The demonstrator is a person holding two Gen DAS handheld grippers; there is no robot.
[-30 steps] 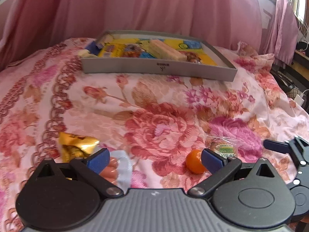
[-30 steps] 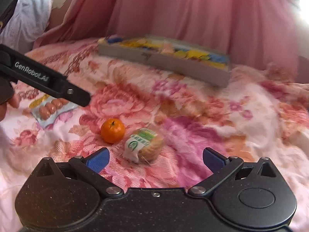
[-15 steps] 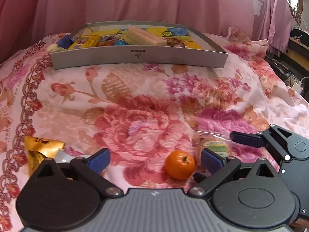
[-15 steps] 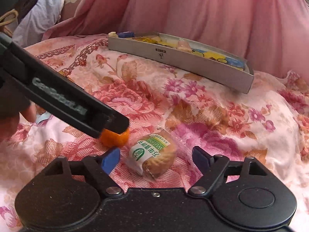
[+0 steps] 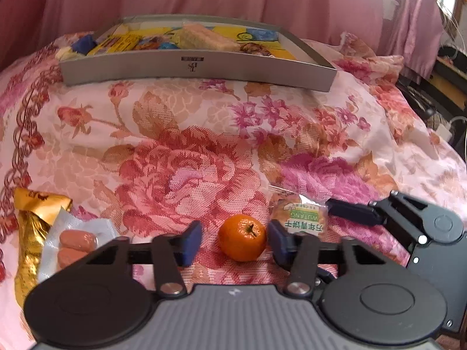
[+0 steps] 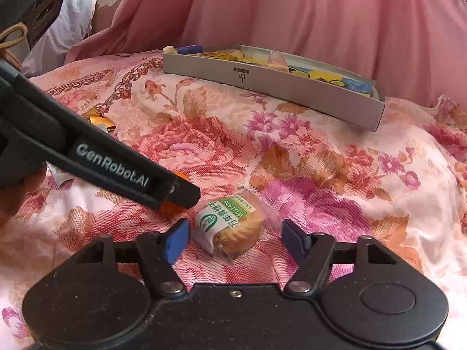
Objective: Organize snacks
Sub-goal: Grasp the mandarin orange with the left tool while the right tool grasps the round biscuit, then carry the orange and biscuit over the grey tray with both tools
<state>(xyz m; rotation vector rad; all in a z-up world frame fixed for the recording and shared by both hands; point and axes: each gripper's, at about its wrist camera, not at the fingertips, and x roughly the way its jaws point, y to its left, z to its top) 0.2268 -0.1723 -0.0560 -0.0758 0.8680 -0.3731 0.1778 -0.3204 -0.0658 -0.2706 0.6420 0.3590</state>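
A small orange point(image 5: 242, 237) lies on the floral bedspread between the blue pads of my left gripper point(image 5: 235, 243), which is open. The right pad is close against the fruit and the left pad stands apart from it. Just to the orange's right lies a wrapped round biscuit point(image 5: 303, 218) with a green label. In the right wrist view the biscuit point(image 6: 233, 224) sits between the fingers of my right gripper point(image 6: 236, 237), open, with gaps on both sides. My left gripper's finger point(image 6: 116, 169) crosses in from the left and hides most of the orange point(image 6: 172, 207).
A grey tray point(image 5: 198, 67) holding several snack packets stands at the far side of the bed, before a pink curtain. A gold packet point(image 5: 32, 221) and a sausage packet point(image 5: 76, 242) lie at the near left. The right gripper's body point(image 5: 408, 224) sits close at the right.
My left gripper shifted right so the orange now lies between its fingers, and its jaws narrowed. The right gripper moved in around the biscuit with its jaws narrower.
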